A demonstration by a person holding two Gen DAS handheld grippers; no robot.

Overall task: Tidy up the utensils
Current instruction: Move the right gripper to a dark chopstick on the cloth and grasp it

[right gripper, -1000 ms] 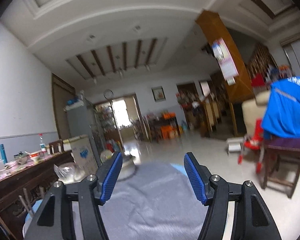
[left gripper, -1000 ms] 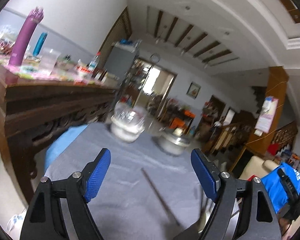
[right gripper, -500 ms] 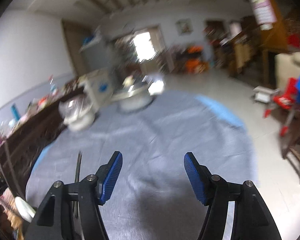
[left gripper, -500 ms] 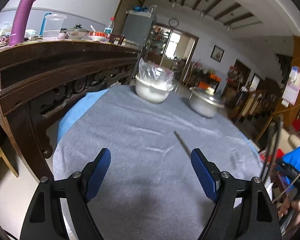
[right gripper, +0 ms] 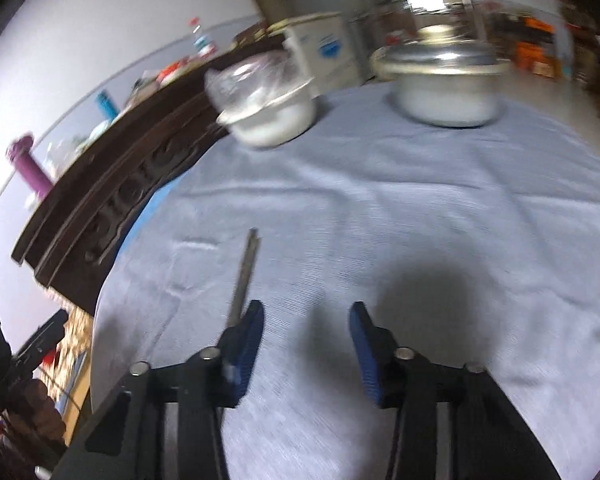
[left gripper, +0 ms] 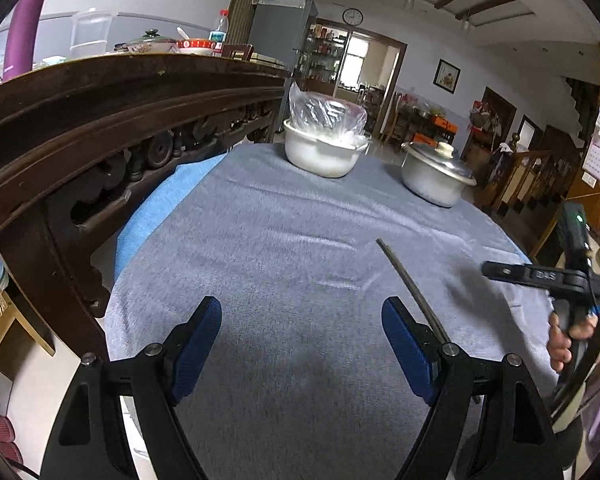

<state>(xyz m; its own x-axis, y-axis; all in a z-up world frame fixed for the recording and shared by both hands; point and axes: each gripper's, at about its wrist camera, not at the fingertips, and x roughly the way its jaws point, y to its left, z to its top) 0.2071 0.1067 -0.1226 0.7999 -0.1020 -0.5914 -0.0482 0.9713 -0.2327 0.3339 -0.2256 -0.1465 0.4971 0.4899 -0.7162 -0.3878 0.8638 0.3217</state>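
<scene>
Just beside each hand-held gripper, chopstick (left gripper: 410, 288) on grey cloth (left gripper: 280, 240), left hand-held gripper (left gripper: 302, 350) wide, empty, right hand-held gripper (right gripper: 306, 344) closing, empty

- Near end of the chopstick (left gripper: 410, 286): hidden behind the left tool (left gripper: 302, 344) right finger.
- Right-wrist view: blurred; bagged bowl (right gripper: 266, 110) contents indistinguishable.

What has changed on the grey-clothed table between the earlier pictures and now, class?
Both grippers tipped down toward the table. The right gripper swung nearer the chopstick, its jaws closing with nothing between them. The left gripper stayed open. Chopstick, white bowl and metal pot stayed put.
</scene>
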